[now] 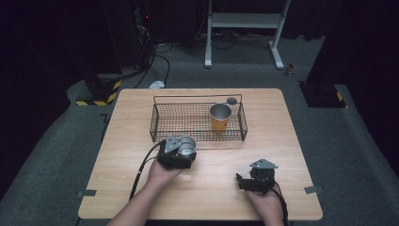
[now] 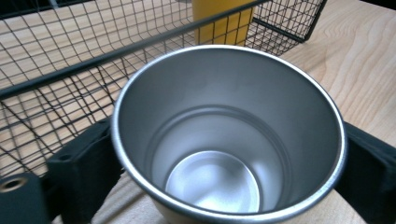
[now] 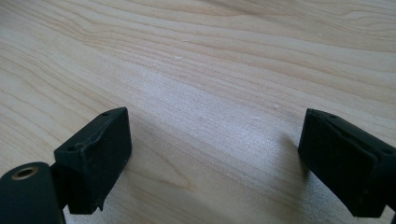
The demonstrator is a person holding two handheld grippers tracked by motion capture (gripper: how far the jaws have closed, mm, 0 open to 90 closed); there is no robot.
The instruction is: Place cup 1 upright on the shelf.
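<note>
Steel cup (image 2: 229,135) stands upright between the left gripper's (image 1: 181,153) two black jaws, which press against its sides, gripping it on the wooden table (image 1: 282,141) just in front of the wire basket (image 1: 160,123). An orange cup (image 1: 219,117) stands inside that basket. Right gripper (image 3: 215,154) rests wide open over bare wood, holding nothing.

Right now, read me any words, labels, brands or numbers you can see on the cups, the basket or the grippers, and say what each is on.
None can be read.
Steel cup: plain metal inside and at the rim, no print in sight.
Yellow cup: no marking that shows.
Wire basket: no tag.
Left gripper and right gripper: black, unlabelled.
Yellow and black hazard stripes on the floor: a sign, but no text.
</note>
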